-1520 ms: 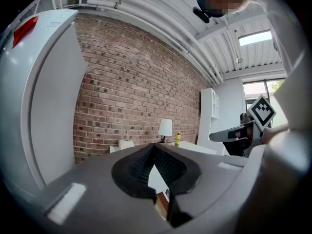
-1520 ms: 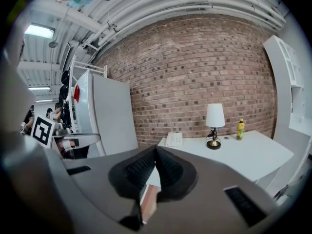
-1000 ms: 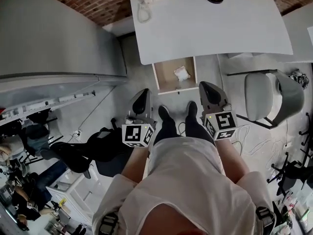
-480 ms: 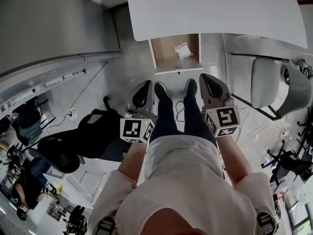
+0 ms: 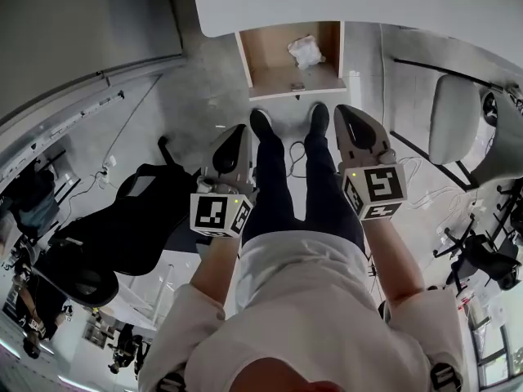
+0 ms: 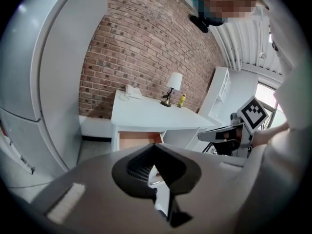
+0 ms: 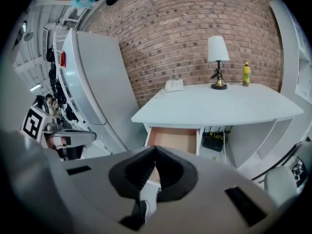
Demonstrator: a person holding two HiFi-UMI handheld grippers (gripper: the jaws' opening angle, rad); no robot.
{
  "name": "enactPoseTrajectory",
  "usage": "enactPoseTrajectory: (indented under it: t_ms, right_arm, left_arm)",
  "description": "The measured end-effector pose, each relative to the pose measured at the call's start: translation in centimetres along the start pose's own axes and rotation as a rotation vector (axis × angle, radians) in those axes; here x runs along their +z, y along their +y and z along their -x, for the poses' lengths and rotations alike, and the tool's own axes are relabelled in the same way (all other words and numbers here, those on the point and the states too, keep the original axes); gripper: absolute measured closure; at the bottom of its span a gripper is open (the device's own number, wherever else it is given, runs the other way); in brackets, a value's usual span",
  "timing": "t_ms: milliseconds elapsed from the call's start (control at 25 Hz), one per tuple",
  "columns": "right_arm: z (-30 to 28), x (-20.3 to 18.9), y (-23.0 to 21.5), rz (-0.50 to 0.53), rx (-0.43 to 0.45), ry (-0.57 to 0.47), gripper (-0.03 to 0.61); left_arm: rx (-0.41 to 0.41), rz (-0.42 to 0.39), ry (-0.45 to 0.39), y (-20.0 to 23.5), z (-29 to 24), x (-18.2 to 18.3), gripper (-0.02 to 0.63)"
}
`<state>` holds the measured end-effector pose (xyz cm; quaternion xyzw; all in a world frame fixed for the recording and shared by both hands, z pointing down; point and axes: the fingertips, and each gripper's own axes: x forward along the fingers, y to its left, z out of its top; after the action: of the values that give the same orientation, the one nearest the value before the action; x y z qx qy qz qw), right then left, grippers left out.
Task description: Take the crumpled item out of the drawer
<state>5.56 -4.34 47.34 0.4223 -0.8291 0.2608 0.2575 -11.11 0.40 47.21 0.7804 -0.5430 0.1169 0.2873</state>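
Observation:
The wooden drawer (image 5: 278, 76) stands pulled out from under the white desk (image 5: 368, 2). A crumpled white item (image 5: 306, 51) lies in it toward the back right. My left gripper (image 5: 236, 134) and right gripper (image 5: 349, 114) are held low in front of the person's legs, short of the drawer's front, both shut and empty. In the left gripper view the jaws (image 6: 155, 146) meet below the drawer (image 6: 139, 140). The right gripper view has the shut jaws (image 7: 155, 148) in front of the drawer (image 7: 174, 139). The crumpled item is hidden in both gripper views.
A black office chair (image 5: 122, 227) stands close on the left, a grey chair (image 5: 458, 121) on the right. A tall grey cabinet (image 5: 73, 31) flanks the desk's left. A lamp (image 7: 218, 62), a phone (image 7: 174, 85) and a bottle (image 7: 246, 74) are on the desk. Cables lie on the floor.
The desk and drawer have slid toward the top of the head view and the desk's things have left it. Both grippers stay shut at about the same spots.

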Motion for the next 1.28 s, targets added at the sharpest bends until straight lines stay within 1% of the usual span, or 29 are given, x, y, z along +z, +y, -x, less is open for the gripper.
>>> enactPoseTrajectory:
  t_ms: [120,400,640,760,1000,1200,1240,1280]
  right_arm:
    - [-1.2,-1.7,-0.2,-0.009,0.002,0.027,0.571]
    - [-4.1,-5.5,-1.6,-0.041,-0.013,0.071,0.571]
    - [-5.6,-7.5,-2.6,-0.057,-0.035,0.078,0.571]
    - [-6.4,-8.3,-2.7,-0.047,-0.040,0.081,0.571]
    - [-7.4,-9.9,-2.1,-0.051,-0.032,0.103,0.571]
    - [-7.8,-10.5,-2.1,-0.055,-0.031,0.102,0.570]
    - [-7.8,-10.4,-2.2,-0.063,-0.031,0.098,0.561]
    - [-7.9,-10.5,-2.2,-0.075,-0.031,0.101,0.429]
  left_arm:
    - [0.009,0.017,0.023,0.6,-0.9,-1.9,0.604]
    - [0.018,0.040,0.044,1.8,-3.1,-5.2,0.604]
    - [0.040,0.044,0.071,2.1,-4.0,-8.0,0.604]
    - [0.049,0.038,0.074,2.4,-4.4,-8.9,0.604]
    - [0.057,0.056,0.087,3.1,-4.6,-10.4,0.604]
    - [0.065,0.059,0.092,3.3,-4.7,-10.9,0.604]
    - [0.065,0.058,0.092,3.3,-4.7,-10.9,0.604]
    - [0.064,0.058,0.092,3.3,-4.8,-10.9,0.604]
